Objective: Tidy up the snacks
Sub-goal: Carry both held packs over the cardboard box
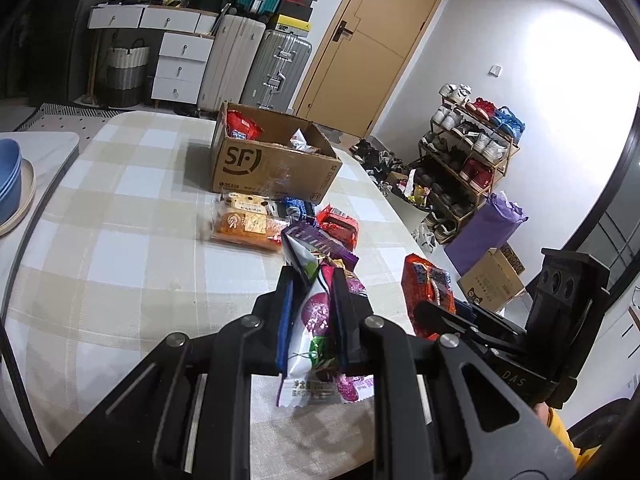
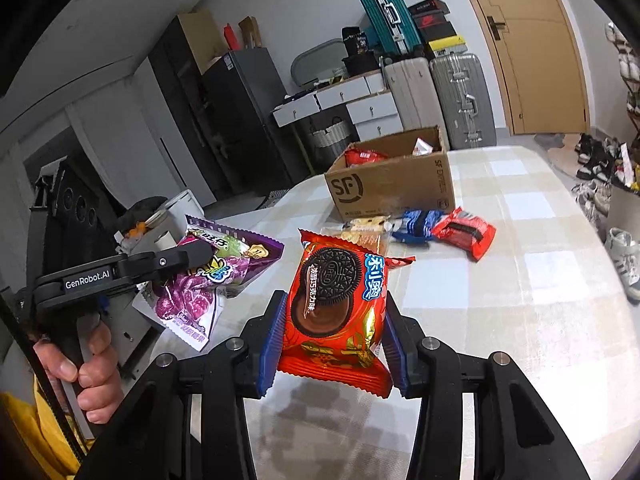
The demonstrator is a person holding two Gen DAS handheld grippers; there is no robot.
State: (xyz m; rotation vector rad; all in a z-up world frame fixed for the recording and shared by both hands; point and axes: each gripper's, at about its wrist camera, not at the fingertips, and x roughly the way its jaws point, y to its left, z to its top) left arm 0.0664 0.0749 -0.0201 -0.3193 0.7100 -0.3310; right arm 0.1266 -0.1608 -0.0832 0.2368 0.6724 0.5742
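In the lower centre of the left view, the left tongs are pinching a purple candy bag upright. The right tongs are squeezing a red cookie pack by its sides, low in the right view, probably lifted clear for carrying. Beyond them, loose snacks are lying mid-frame on the checked desk, awaiting sorting. Farther, upper centre, the cardboard box is sitting open, already holding packets. Bare cloth is leaving room leftward; the desk edge is curving close at right.
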